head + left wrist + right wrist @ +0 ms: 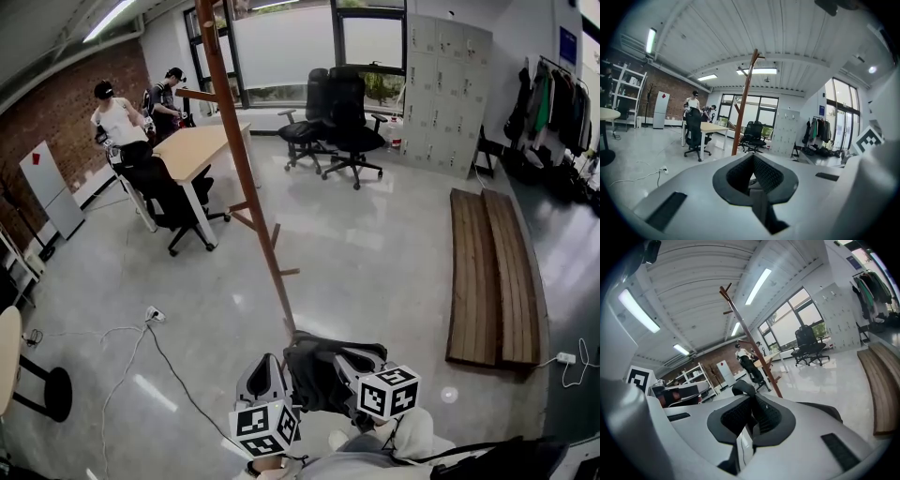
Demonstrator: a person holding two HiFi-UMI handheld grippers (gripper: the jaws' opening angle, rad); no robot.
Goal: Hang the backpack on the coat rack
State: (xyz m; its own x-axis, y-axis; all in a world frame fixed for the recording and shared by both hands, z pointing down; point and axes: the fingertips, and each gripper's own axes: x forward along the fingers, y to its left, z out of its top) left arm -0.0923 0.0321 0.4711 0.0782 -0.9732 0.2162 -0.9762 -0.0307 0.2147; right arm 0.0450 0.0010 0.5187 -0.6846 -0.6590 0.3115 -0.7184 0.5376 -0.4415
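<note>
The wooden coat rack (246, 178) rises from the floor just ahead of me, its pegs high up; it also shows as a brown pole in the left gripper view (744, 98) and the right gripper view (750, 338). The black backpack (319, 375) hangs low between both grippers, close to the rack's foot. My left gripper (279, 364) (753, 180) is shut, with a dark strap (760, 208) pinched between its pads. My right gripper (345, 356) (751, 420) is shut on a black strap loop (743, 387) that sticks up past its jaws.
A wooden desk (192, 145) with a black chair and two people stands at the back left. Black office chairs (337, 122) are at the back centre, lockers (448, 89) behind them. Wooden planks (492, 277) lie on the right. A power strip with cable (155, 314) lies left of the rack.
</note>
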